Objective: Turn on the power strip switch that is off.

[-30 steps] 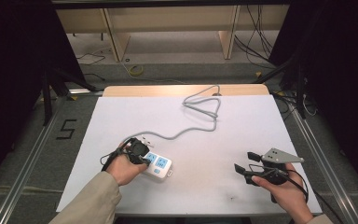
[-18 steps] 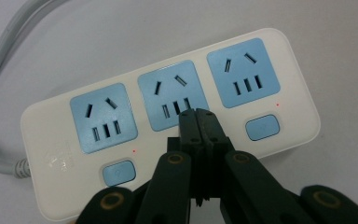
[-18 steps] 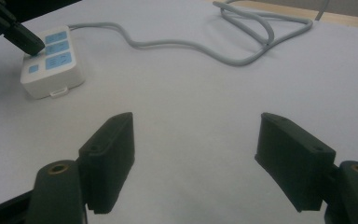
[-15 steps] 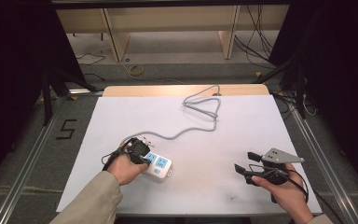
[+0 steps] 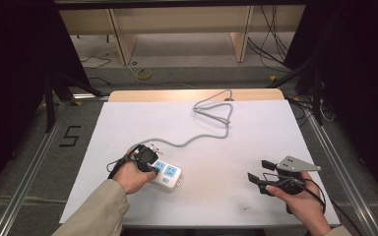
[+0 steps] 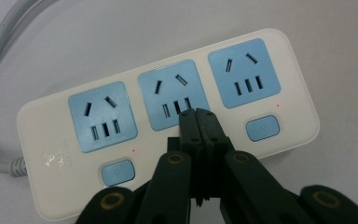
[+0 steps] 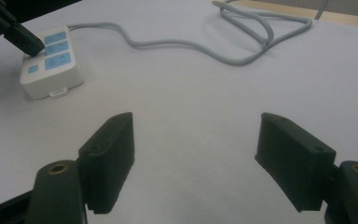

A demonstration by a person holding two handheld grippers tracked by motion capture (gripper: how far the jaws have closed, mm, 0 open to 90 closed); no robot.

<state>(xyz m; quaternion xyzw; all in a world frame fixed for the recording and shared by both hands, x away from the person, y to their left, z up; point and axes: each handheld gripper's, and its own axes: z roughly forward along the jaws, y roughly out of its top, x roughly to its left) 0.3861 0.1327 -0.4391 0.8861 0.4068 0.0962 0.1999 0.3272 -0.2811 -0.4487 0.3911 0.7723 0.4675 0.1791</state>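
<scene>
A white plastic three-socket power strip with blue outlet faces (image 5: 166, 174) lies flat on the white table sheet (image 5: 236, 147), toward seven o'clock of the table in the high view. Its grey round cable (image 5: 211, 118) leaves the strip's ten o'clock end, runs across the sheet and loops near the wooden far edge (image 5: 192, 95) at twelve o'clock. The left gripper (image 6: 199, 117), held in the person's left hand (image 5: 130, 174), has its two black jaws pressed together with nothing between them; in the left gripper view their joined tip sits at the lower edge of the middle blue outlet (image 6: 172, 93), covering the spot between the two small blue switch buttons (image 6: 118, 172). Tiny red dots show beside those buttons. The right gripper (image 7: 196, 140), in the right hand (image 5: 300, 199) at five o'clock of the table, is well apart from the strip; its jaws stand wide apart over bare sheet, holding nothing. From the right gripper view, the strip lies at ten o'clock with the cable loop at one o'clock. A black "5" mark (image 5: 70, 135) is on the floor at nine o'clock
</scene>
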